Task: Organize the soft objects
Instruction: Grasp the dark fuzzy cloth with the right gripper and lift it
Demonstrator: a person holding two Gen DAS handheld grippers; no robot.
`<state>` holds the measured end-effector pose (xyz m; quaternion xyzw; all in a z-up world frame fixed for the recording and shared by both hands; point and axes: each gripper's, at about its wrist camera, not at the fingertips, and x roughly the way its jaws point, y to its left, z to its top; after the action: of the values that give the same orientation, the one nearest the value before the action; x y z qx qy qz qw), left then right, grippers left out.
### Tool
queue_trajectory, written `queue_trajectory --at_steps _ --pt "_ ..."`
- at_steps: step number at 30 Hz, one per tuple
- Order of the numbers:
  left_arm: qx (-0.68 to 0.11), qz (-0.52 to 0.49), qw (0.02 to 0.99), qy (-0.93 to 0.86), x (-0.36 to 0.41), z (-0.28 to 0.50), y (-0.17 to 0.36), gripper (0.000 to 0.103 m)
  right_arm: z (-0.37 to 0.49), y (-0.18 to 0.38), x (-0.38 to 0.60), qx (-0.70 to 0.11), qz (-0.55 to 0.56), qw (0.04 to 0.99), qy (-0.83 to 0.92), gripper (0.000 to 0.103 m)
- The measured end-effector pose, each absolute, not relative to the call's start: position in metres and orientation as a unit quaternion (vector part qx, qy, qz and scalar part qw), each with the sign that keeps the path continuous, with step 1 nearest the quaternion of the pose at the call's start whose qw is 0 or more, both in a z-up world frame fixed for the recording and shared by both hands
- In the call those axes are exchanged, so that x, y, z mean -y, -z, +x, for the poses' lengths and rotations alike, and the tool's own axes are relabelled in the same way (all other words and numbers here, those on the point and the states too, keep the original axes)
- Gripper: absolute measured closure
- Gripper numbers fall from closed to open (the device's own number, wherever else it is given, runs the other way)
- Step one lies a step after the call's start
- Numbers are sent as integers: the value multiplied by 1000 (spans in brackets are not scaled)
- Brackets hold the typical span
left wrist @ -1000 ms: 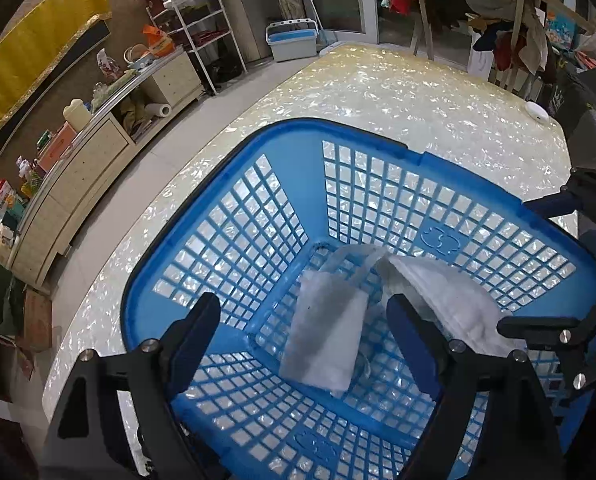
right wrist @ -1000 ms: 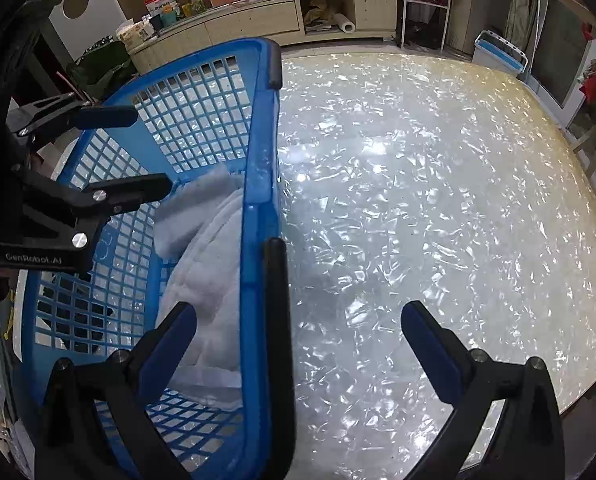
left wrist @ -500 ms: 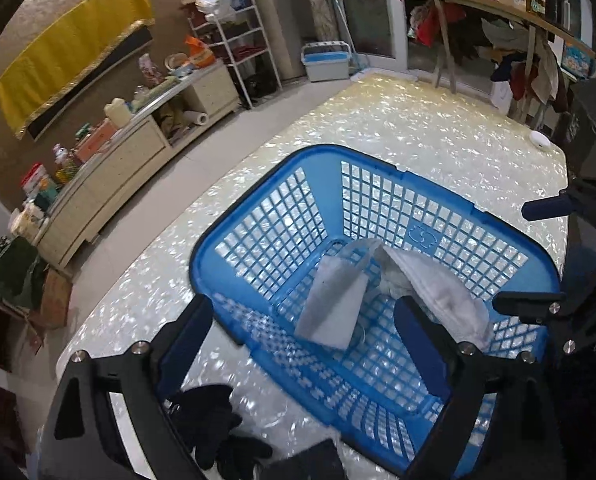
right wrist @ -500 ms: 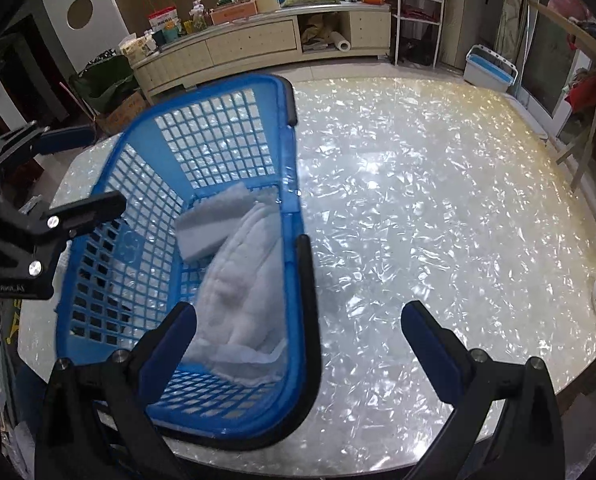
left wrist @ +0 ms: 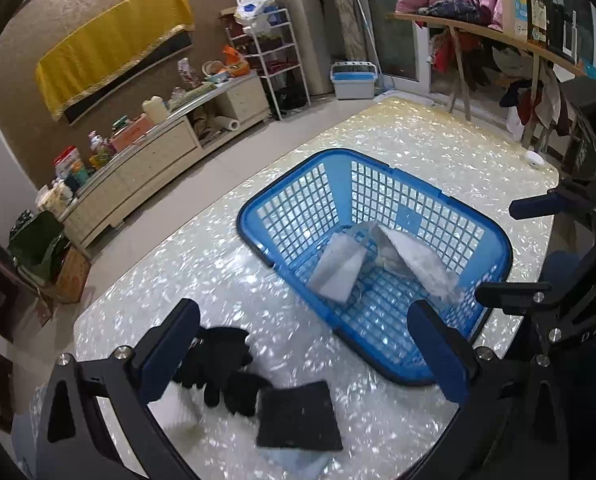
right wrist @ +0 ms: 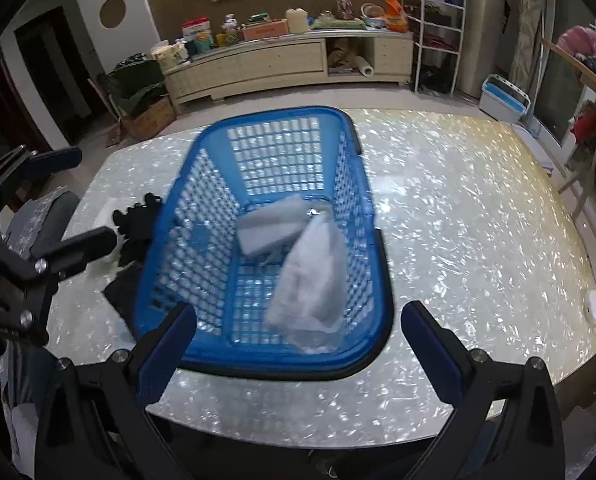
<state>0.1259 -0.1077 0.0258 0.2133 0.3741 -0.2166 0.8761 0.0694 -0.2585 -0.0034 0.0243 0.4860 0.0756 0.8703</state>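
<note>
soft things first: from the left wrist view, a white sponge and a crumpled white cloth lie inside the blue basket on the shimmering counter. black gloves and a dark pad sit on the counter just outside the basket. the left gripper hangs over them, its jaws opening with nothing between.

from the right wrist view, the sponge and cloth rest in the basket, gloves beside its far wall. the right gripper has its jaws spread wide and empty, above the basket's near rim.
</note>
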Motion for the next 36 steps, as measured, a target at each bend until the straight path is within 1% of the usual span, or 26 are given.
queue_trajectory --at_steps 5,20,26,36 --pt "-376 189 884 203 81 104 -29 0 59 -4 242 -477 10 874 -91 0" --pt "-414 125 891 135 -3 64 -14 0 52 -8 174 -462 -34 871 -161 0" --pt "-429 103 891 110 -37 55 -3 0 58 2 138 -464 -56 863 -191 0" --pt "-452 80 884 87 -70 49 20 0 68 30 87 -480 -89 840 -236 0"
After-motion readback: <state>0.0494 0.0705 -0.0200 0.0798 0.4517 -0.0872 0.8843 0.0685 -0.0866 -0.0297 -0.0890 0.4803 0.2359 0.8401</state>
